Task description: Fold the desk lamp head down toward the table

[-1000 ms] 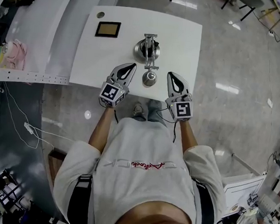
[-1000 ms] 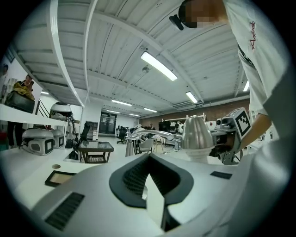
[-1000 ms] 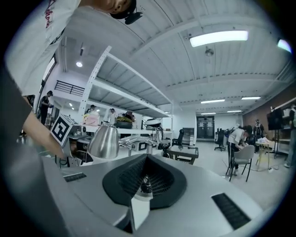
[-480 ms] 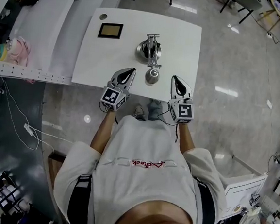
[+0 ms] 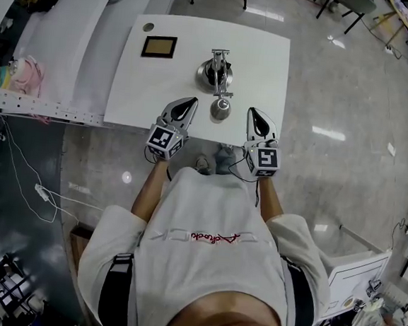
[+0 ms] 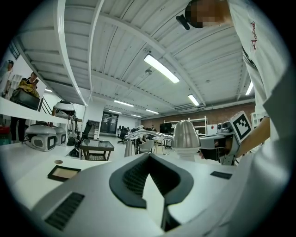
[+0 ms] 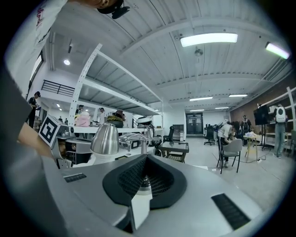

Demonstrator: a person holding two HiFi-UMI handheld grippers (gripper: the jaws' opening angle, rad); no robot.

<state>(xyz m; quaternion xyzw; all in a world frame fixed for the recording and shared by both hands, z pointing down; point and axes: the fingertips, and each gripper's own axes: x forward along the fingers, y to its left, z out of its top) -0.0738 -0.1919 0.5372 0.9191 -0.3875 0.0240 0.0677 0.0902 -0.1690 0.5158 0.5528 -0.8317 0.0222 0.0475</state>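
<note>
While my left tool [image 5: 190, 102] and right tool [image 5: 253, 113] sat pressed together, empty, I saw one desk lamp [image 5: 219, 109] between them.

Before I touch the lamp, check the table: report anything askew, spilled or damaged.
Nothing stands out. The desk lamp stands on its base on the white table, and the dark framed panel lies flat, square to the edge. No spill. The left gripper and right gripper flank the lamp head, fingers shut, empty.
</note>
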